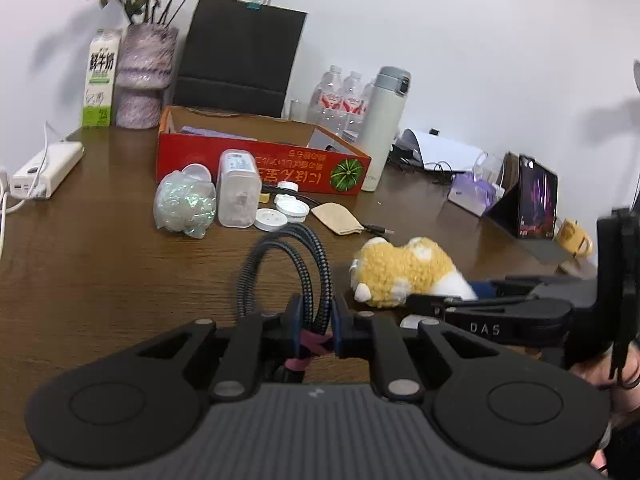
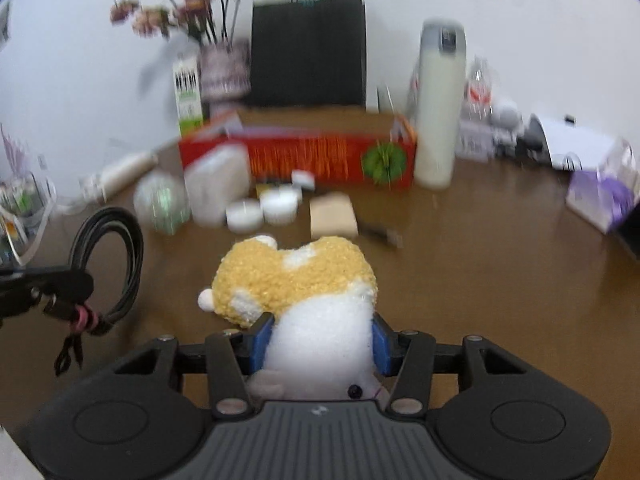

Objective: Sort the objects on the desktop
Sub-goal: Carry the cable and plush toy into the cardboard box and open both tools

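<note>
Your left hand-held gripper (image 1: 316,330) is pinching one coiled braided cable (image 1: 286,270), tied with a pink band, its blue pads pressed on the bundle and the loop standing up ahead of the fingers; your right hand-held gripper (image 2: 320,338) has its two blue pads against the white part of one yellow-and-white plush toy (image 2: 296,280), which lies on the brown bench (image 2: 480,260); in the left wrist view that toy sits just to the right of the cable.

Farther out you have three white round lids (image 1: 282,210) grouped together, one clear rectangular container (image 1: 238,188) lying beside them, and one iridescent plastic bag (image 1: 184,206) touching its left side; one tan cloth pouch (image 1: 338,220) lies to the right of the lids, with one loose cable plug near it.

Behind these stands one open red cardboard box (image 1: 256,164); one white thermos (image 1: 382,128) stands upright at its right end, with several water bottles (image 1: 342,98) behind, exact count unclear.

Along the wall: one black paper bag (image 1: 244,52), one vase of flowers (image 1: 144,76), one milk carton (image 1: 100,80); one white power strip (image 1: 46,170) lies at far left; one propped tablet (image 1: 534,200) and one yellow mug (image 1: 574,238) at far right.
</note>
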